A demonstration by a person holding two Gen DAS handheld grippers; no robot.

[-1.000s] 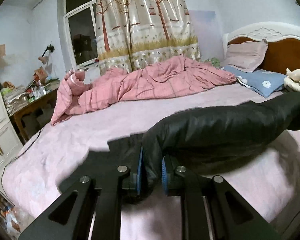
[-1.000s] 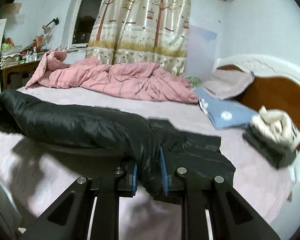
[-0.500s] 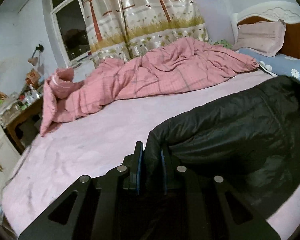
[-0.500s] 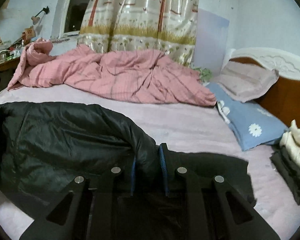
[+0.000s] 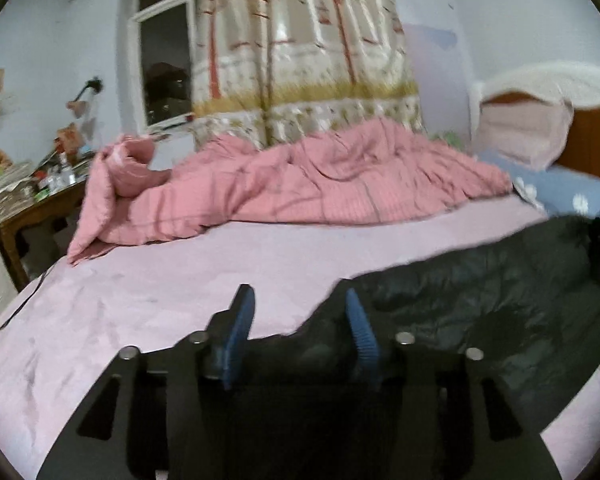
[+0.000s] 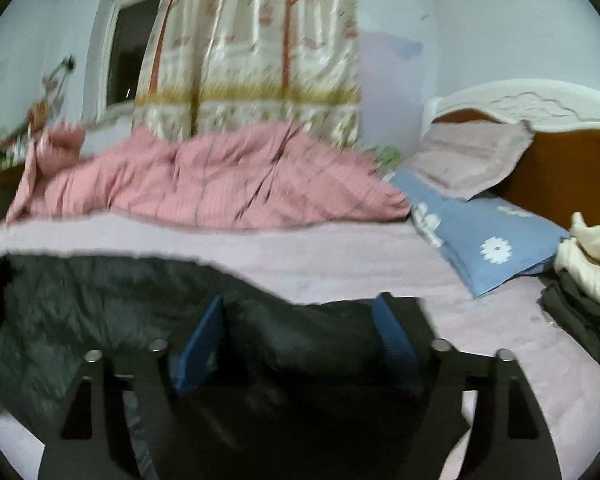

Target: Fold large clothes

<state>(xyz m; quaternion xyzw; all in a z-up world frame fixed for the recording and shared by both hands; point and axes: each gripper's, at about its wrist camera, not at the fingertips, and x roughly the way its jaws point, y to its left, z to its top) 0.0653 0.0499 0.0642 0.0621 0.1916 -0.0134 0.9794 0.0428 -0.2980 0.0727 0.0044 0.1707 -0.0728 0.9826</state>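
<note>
The black jacket [image 5: 480, 292] is laid doubled on the bed [image 5: 140, 288]; both the left claw [image 5: 298, 328] and right claw [image 6: 300, 340] are opening, releasing it. Further folds probably remain.

Readable text, labels, brands, numbers, signs: none legible in either view; both are motion-blurred.

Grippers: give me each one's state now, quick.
Left gripper: jaws opening, jacket edge between them, not clamped.
Right gripper: jaws opening wide, jacket fold between them, not clamped.
</note>
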